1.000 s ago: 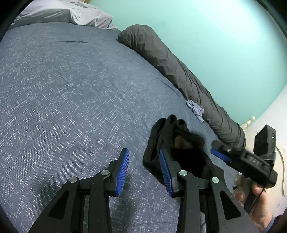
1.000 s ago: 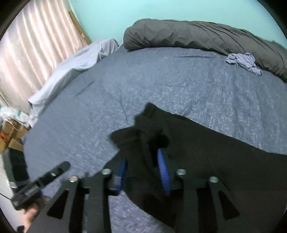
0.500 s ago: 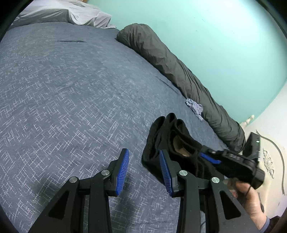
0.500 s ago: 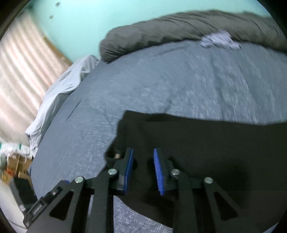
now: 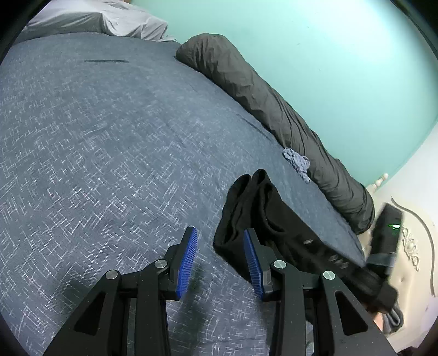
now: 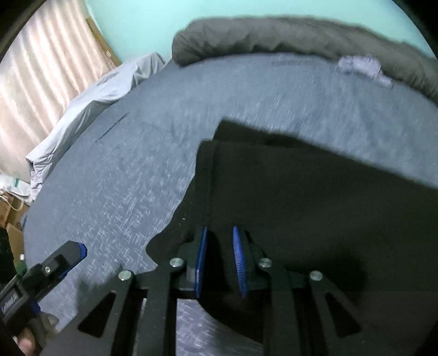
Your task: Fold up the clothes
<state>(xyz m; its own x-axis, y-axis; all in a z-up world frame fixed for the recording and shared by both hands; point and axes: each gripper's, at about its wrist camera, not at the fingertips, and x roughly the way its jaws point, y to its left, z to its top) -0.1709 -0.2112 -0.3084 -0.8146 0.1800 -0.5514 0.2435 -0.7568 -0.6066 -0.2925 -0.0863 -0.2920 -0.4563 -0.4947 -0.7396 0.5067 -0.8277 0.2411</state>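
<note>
The left gripper [image 5: 220, 253] hangs over the bed with its blue pads partly apart and nothing between them; the black garment [image 5: 262, 216] begins just past its right pad, at about two o'clock from the fingertips. The right gripper [image 6: 220, 258] has its jaws drawn to a narrow gap, having just been closing, and sits over the near edge of the black garment [image 6: 301, 197]; dark cloth fills the space at its pads, though blur keeps me from telling whether they pinch it. The garment lies on a bedspread [image 5: 109, 153] of dark blue-grey weave flecked with pale crosshatch, flat and mostly bare. In the right wrist view the garment spreads from the centre toward three and four o'clock, with a folded seam running up toward twelve. A long, rumpled dark grey bolster [image 5: 273, 109] lies along the far side of the bed against a mint-green wall [image 5: 328, 54]. A small crumpled blue-grey cloth [image 5: 297, 161] rests on the spread touching the bolster. At eleven o'clock in the left view lies a pale grey pillow [image 5: 109, 19]. The right view shows pinkish curtains [image 6: 49, 68] at ten o'clock and cardboard boxes [image 6: 11, 213] low at nine. There are no containers on the bed.
</note>
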